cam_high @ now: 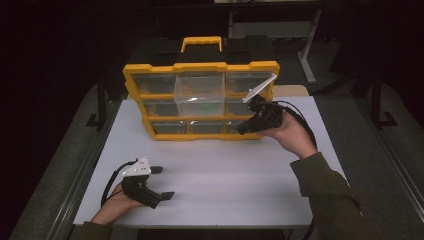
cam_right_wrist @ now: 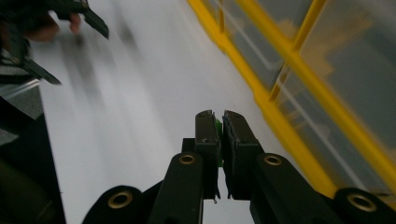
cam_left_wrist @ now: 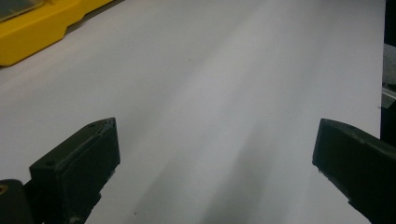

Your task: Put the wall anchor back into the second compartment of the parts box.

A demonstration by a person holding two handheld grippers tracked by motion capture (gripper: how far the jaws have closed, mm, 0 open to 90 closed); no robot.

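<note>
Right gripper view: the right claw [cam_right_wrist: 219, 126] pinches 1 small green piece [cam_right_wrist: 218, 127] beside the yellow organizer [cam_right_wrist: 280, 116], likely for sorting.

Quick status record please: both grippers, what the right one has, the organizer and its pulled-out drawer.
left gripper: open, nothing between the jaws, low over the white table near the front left
right gripper: shut on a small green piece, held in front of the organizer's right side
small green piece: thin, mostly hidden between the jaws; kind cannot be told
organizer: yellow frame, upright at the back of the table, clear drawers
clear drawer: top middle, pulled forward, green bits inside
</note>
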